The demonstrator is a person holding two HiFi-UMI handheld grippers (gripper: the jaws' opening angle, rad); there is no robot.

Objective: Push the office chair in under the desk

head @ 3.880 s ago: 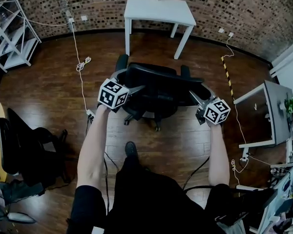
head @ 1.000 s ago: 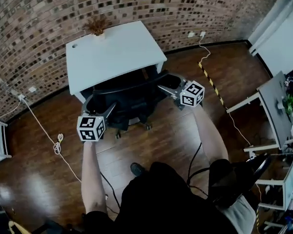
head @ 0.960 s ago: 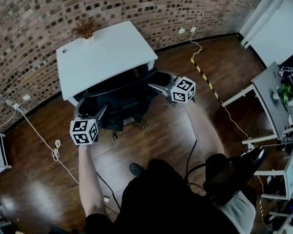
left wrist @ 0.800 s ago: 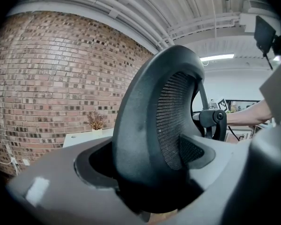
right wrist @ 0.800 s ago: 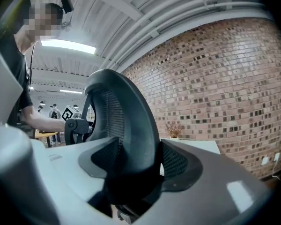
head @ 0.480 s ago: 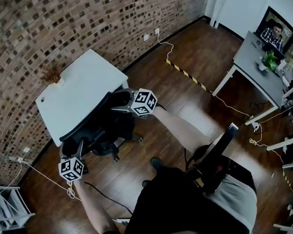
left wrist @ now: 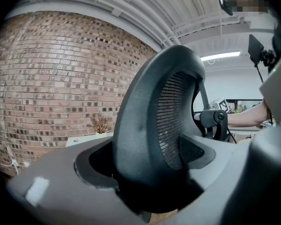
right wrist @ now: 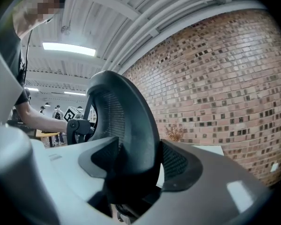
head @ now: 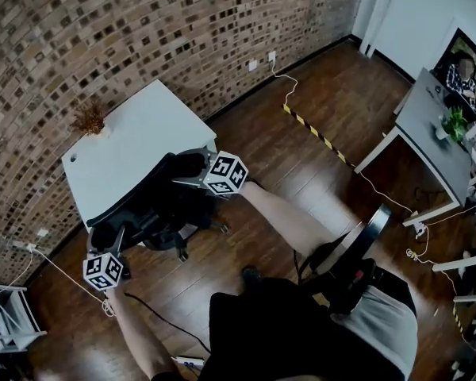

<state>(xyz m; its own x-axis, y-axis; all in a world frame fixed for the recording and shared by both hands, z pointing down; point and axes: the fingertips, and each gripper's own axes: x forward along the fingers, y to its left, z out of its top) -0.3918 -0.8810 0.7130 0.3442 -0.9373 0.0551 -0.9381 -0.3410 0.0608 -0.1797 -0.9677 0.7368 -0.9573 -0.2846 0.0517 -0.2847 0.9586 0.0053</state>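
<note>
The black mesh office chair (head: 155, 213) stands with its seat tucked under the white desk (head: 135, 145) by the brick wall. My left gripper (head: 117, 236) holds the near-left end of the backrest top. My right gripper (head: 182, 177) holds its right end. In the left gripper view the backrest edge (left wrist: 150, 102) fills the gap of the left gripper (left wrist: 154, 149), both jaws against it. The right gripper view shows the backrest rim (right wrist: 126, 111) wedged between the jaws of the right gripper (right wrist: 138, 156).
A dried plant (head: 89, 120) stands at the desk's back corner. A taped cable strip (head: 317, 133) crosses the wood floor to the right. Further right is a grey desk (head: 428, 125). A white shelf (head: 8, 324) and a cord (head: 47, 260) lie left.
The chair stood out in the room at first and now sits under the desk. Over the last half second the view shifted slightly; both grippers stay on the backrest.
</note>
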